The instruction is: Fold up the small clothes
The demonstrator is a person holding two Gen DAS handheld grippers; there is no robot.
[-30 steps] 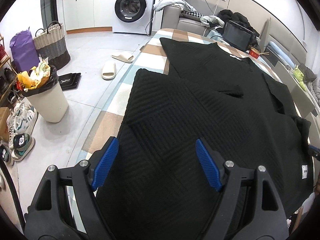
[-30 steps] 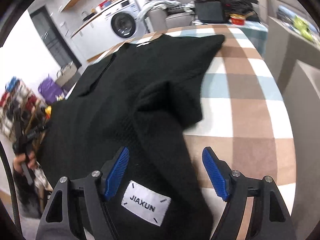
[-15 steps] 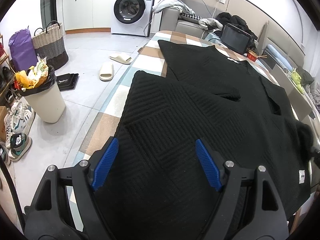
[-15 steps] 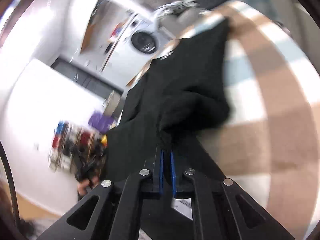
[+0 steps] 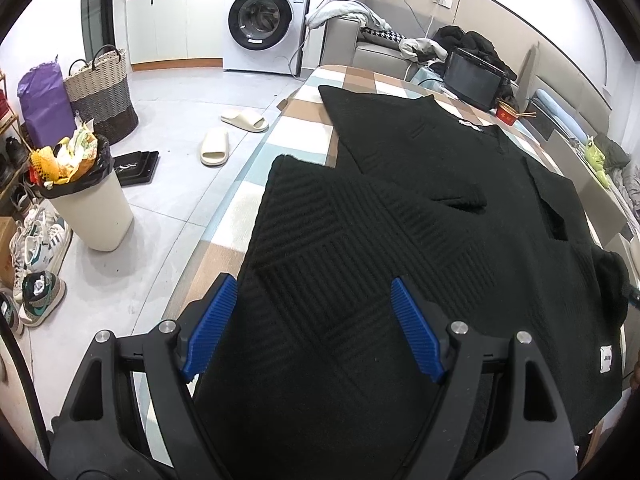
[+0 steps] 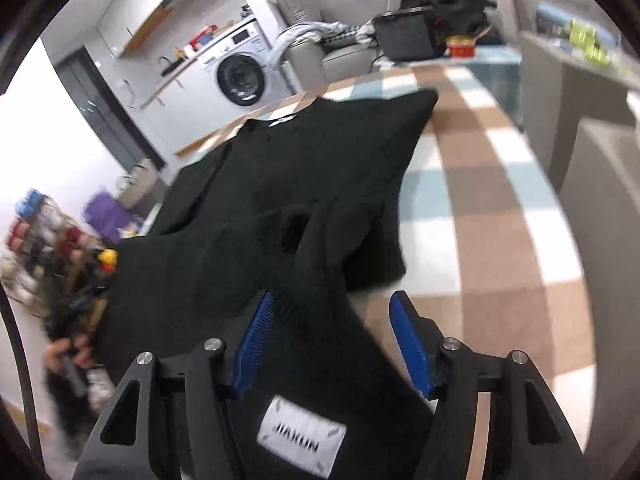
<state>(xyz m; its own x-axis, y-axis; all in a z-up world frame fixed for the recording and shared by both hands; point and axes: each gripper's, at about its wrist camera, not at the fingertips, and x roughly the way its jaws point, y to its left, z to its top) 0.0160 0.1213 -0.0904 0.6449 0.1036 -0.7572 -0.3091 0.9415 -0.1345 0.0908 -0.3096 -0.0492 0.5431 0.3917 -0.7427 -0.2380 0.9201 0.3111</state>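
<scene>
Your black sweater (image 5: 400, 240) lies spread on the checked table (image 5: 304, 120), w/ one sleeve already folded in over the body. Take its white label (image 6: 301, 436) as landmark: it sits at the hem corner on your right side.

Your right gripper (image 6: 332, 340) is directly above this label. Its jaws are opening now; a raised ridge of the knit runs between the blue pads but they do not press it, so nothing is held. Beyond the label the other sleeve (image 6: 360, 236) lies crumpled, near the table edge.

Your left gripper (image 5: 314, 328) hovers over the hem far from the label, on the opposite side. Jaws wide apart, nothing between them but the flat knit below, no grip.

Step in hand, I judge: the right side fold, approx. halfway. Next move calls for a clean pinch on the crumpled sleeve, then carry it inward across the body.
</scene>
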